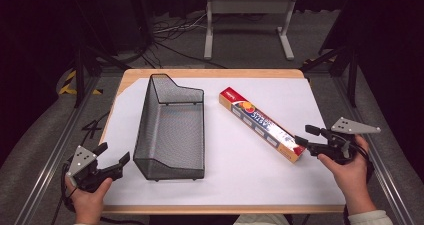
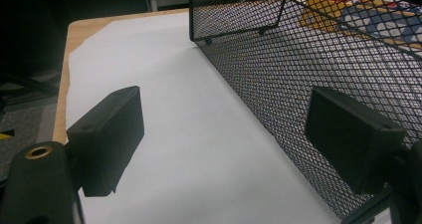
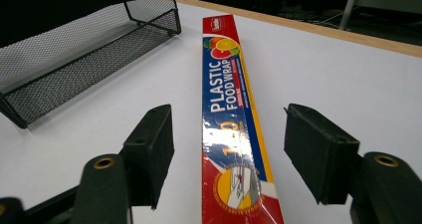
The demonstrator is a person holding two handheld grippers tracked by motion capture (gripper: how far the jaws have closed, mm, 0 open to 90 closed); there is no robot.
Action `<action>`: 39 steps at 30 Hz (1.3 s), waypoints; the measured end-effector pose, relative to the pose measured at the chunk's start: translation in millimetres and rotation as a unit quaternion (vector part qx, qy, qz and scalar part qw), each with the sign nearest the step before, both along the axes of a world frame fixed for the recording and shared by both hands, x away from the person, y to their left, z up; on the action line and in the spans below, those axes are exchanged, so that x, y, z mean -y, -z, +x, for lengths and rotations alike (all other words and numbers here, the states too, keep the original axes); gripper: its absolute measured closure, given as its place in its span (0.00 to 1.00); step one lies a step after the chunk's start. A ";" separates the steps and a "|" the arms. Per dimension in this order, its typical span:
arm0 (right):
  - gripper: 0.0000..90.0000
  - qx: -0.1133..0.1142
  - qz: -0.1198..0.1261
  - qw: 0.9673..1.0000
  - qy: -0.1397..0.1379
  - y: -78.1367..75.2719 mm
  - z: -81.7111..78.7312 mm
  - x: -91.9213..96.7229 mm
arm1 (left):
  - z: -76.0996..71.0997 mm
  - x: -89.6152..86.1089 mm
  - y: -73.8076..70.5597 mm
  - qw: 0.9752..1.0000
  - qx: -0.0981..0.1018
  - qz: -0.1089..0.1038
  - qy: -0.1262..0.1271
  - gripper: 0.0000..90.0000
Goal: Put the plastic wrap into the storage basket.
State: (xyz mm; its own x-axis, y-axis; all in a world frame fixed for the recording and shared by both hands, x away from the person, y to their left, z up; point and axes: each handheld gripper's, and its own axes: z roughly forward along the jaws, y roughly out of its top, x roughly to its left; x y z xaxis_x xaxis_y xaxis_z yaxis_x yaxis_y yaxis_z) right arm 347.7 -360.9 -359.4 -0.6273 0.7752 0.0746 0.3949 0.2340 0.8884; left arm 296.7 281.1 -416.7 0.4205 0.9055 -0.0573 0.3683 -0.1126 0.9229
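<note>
Lying slantwise on the white-covered table (image 1: 225, 150), the long red-and-blue plastic food wrap box (image 1: 262, 124) sits between the right gripper (image 1: 304, 136)'s spread jaws, seemingly untouched. The left gripper (image 1: 111, 158), jaws spread, rests beside the black wire-mesh basket (image 1: 170, 130).

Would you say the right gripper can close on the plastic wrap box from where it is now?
Probably yes. The right gripper sits at the near end of the plastic wrap box, its jaws open on either side of it with gaps showing, and nothing lies between them. The mesh basket stands apart.
</note>
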 end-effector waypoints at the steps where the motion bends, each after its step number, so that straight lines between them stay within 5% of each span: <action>1: 0.37 -0.002 -0.001 1.000 0.001 -5.7 4.9 -4.1 | -0.2 -0.5 0.4 1.000 -0.001 0.000 -0.001 0.18; 6: 0.27 0.016 -0.035 0.999 -0.007 -17.0 19.0 -15.8 | -0.7 -2.2 4.1 1.000 -0.008 -0.020 -0.005 0.18; 16: 0.26 -0.008 -0.060 0.998 -0.028 -38.9 40.4 -33.8 | 0.2 -1.1 7.3 1.000 -0.011 -0.015 -0.010 0.18; 22: 0.27 0.002 -0.057 0.998 -0.036 -44.2 56.4 -43.4 | 0.5 -0.6 8.1 1.000 -0.013 -0.009 -0.010 0.18; 33: 0.22 -0.060 -0.072 0.995 -0.027 -36.9 91.2 -62.7 | 0.0 -0.6 9.7 1.000 -0.014 -0.006 -0.008 0.18; 39: 0.21 -0.074 -0.085 0.993 -0.031 -30.6 106.1 -73.3 | 0.4 -1.2 9.9 1.000 -0.016 -0.003 -0.006 0.18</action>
State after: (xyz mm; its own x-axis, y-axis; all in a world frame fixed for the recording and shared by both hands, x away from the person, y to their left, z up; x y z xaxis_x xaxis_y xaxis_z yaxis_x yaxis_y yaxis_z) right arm 453.9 -287.5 -328.8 -0.6663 0.7446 0.0407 0.4982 0.4039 0.7672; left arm 297.1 282.3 -426.6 0.4081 0.9097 -0.0764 0.3982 -0.1021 0.9116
